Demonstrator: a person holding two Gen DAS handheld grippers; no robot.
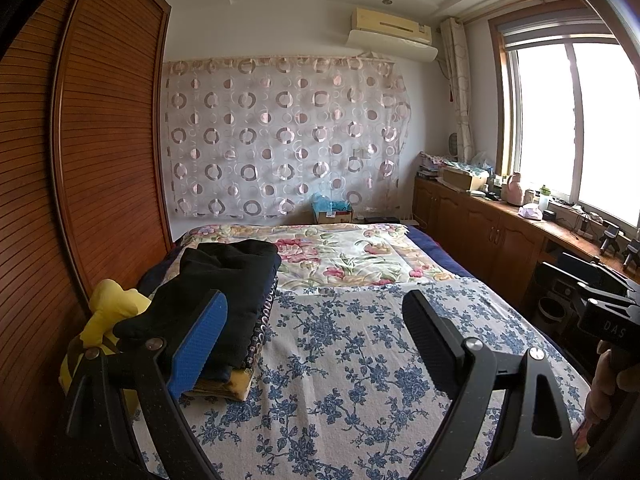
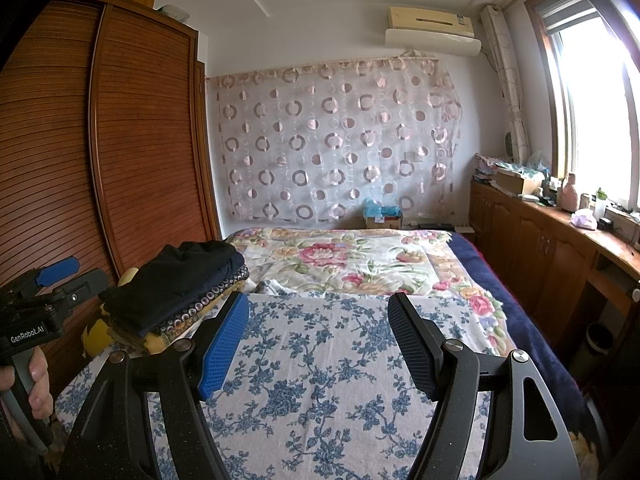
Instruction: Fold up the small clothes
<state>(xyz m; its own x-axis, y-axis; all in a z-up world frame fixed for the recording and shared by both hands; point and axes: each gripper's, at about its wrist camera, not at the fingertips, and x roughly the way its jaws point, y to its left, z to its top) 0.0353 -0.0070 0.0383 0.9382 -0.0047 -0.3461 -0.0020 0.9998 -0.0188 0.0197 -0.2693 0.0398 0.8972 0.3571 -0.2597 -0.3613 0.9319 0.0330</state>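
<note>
Black folded clothes (image 1: 224,296) stacked on blue-flowered sheet (image 1: 360,360) (bed's left edge), left gripper (image 1: 316,344) and right gripper (image 2: 320,344) spread wide, empty.

A tall brown wooden wardrobe with slatted doors (image 1: 100,152) is seen along the left wall, and a sheer curtain patterned with pink rings (image 1: 280,136) is hung across the white back wall under a cream wall-mounted air conditioner (image 1: 390,30). Bright daylight is let in through a wood-framed window (image 1: 568,120) on the right, above a low row of brown wooden cabinets (image 1: 480,232) whose top is cluttered with small items.
</note>
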